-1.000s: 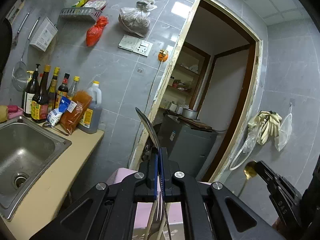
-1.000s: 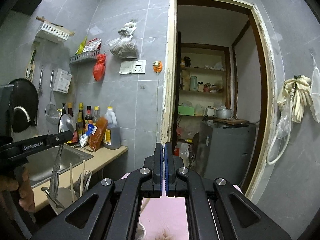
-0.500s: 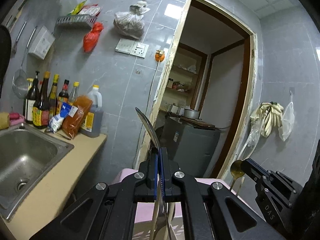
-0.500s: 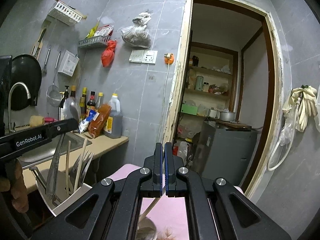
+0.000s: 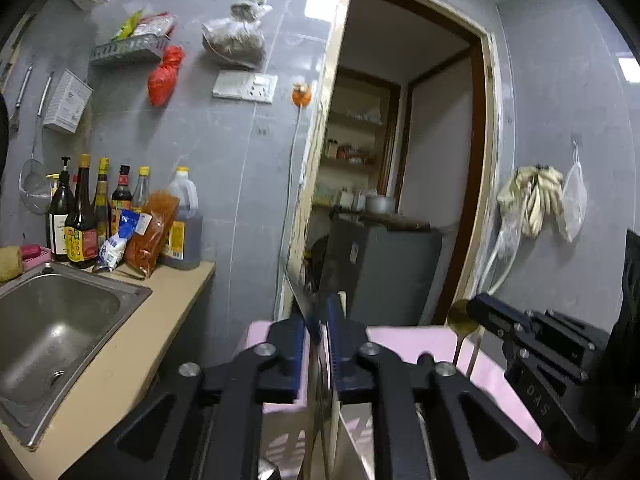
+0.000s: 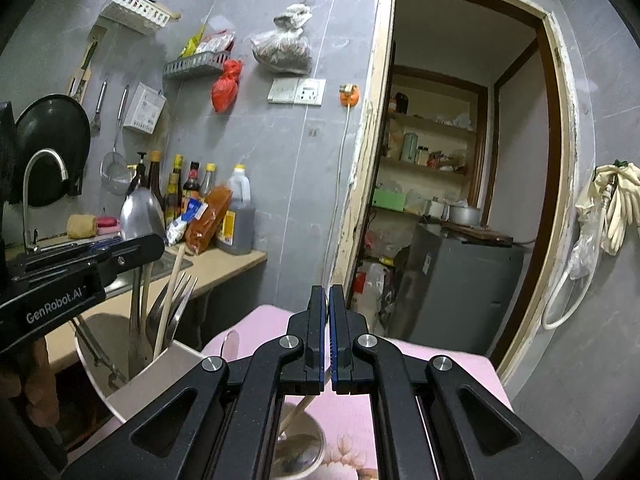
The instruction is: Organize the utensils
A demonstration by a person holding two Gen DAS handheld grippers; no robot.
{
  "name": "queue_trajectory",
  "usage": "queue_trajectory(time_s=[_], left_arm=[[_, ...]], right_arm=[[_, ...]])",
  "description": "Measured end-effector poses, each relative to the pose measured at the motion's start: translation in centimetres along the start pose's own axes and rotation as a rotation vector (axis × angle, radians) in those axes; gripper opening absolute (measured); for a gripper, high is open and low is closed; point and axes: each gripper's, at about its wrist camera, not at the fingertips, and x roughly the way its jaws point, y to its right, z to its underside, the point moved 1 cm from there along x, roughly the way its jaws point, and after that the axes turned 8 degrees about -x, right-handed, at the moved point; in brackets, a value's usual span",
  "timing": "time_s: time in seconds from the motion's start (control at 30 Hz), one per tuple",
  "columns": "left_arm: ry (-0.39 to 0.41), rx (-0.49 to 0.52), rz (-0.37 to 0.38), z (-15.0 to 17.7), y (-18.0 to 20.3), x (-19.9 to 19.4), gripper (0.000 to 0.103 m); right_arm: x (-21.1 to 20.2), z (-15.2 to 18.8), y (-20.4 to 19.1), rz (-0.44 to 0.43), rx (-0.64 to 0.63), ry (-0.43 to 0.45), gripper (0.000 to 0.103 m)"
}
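My left claw [image 5: 318, 328], jaws just eased apart around the big spoon [image 6: 142, 216] standing in the holder [image 6: 120, 396] at nine o'clock, seems done, while my right claw [image 6: 329, 320] grips the gold spoon [image 5: 460, 322], not yet stowed.

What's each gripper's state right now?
Left gripper: jaws just opening, steel spoon between them.
Right gripper: shut on gold spoon.

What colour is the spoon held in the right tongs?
Gold; the spoon shows best in the left wrist view.

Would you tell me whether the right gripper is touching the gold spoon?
Touching. The left wrist view shows the right gripper with closed tips clamped on the gold spoon beside its bowl, handle hanging below.
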Motion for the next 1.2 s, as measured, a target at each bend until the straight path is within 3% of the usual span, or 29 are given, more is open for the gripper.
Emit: queue_trajectory(time_s=[0.07, 0.1, 0.17, 0.23, 0.33, 0.53, 0.63, 0.87, 0.9, 1.2], left_arm=[[-0.01, 0.002, 0.002, 0.0, 0.0, -0.4, 0.027], [-0.01, 0.0, 0.002, 0.0, 0.1, -0.7, 0.037], [-0.003, -0.018, 0.005, -0.2, 0.0, -1.4, 0.047], [-0.008, -0.035, 0.009, -0.4, 0.1, -1.9, 0.047], [-0.029, -0.018, -0.002, -0.8, 0.6, -2.3, 0.048], [-0.072, -0.004, 0.012, -1.6, 1.9, -3.6, 0.059], [-0.097, 0.006, 0.014, -2.0, 2.8, -4.3, 0.068], [-0.139, -0.026, 0.018, -1.7, 4.0, -7.0, 0.095], [-0.145, -0.031, 0.015, -1.6, 4.1, -7.4, 0.096], [-0.168, -0.008, -0.006, -1.4, 6.2, -12.0, 0.102]], right_arm=[[-0.2, 0.0, 0.3, -0.002, 0.012, -0.006, 0.003], [-0.4, 0.0, 0.5, -0.003, 0.018, -0.009, 0.006], [-0.8, -0.1, 1.0, -0.008, 0.038, -0.011, 0.014], [-1.4, -0.3, 1.6, -0.012, 0.069, -0.013, 0.022], [-2.4, -0.6, 2.4, 0.0, 0.095, -0.013, 0.025], [-5.1, -1.1, 4.3, 0.026, 0.155, -0.027, 0.042], [-6.3, -1.1, 5.2, 0.034, 0.188, -0.051, 0.046], [-9.5, -0.1, 7.4, 0.033, 0.258, -0.113, 0.072], [-10.0, 0.0, 7.7, 0.036, 0.264, -0.124, 0.079], [-15.7, 0.6, 9.9, 0.05, 0.282, -0.156, 0.101]])
